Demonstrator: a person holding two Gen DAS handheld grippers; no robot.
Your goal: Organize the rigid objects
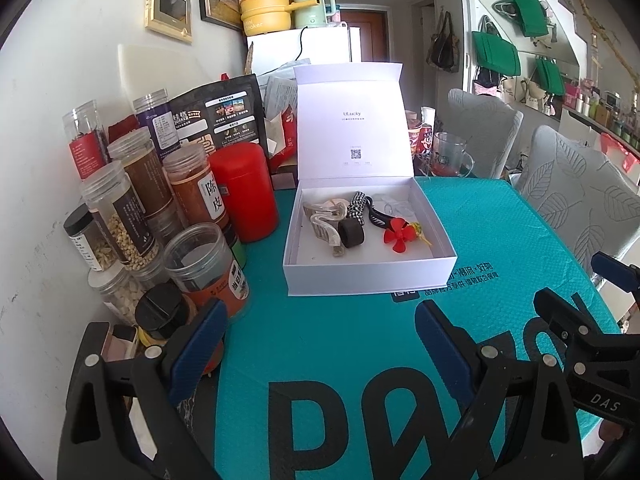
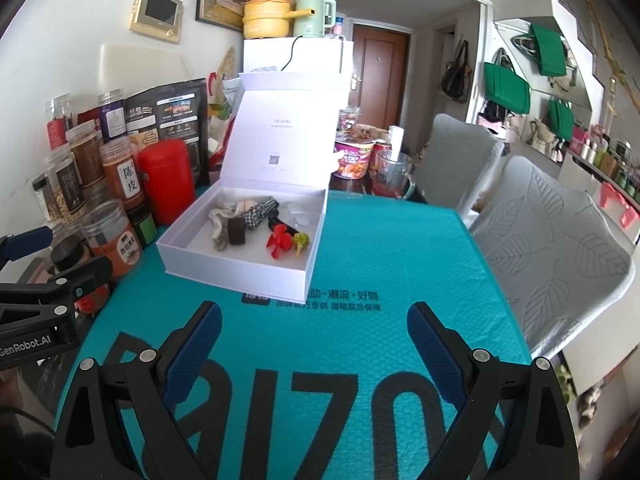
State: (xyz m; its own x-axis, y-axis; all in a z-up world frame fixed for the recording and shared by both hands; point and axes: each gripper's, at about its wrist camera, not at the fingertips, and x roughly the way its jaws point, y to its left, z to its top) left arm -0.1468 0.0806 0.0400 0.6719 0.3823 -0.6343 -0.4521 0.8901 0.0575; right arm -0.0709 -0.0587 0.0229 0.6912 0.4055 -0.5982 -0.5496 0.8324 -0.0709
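Nearest, the left gripper [image 1: 320, 344] and right gripper [image 2: 314, 340] both hover spread wide and empty over the teal mat [image 1: 480, 240]. Beyond them, at twelve o'clock, sits the white box [image 1: 368, 272], lid propped upright. Inside lie a red flower clip [image 1: 396, 236], a dark cylinder [image 1: 351, 234] and a checked band [image 1: 355, 206] (some touching). Jars [image 1: 132, 216] crowd at nine o'clock.
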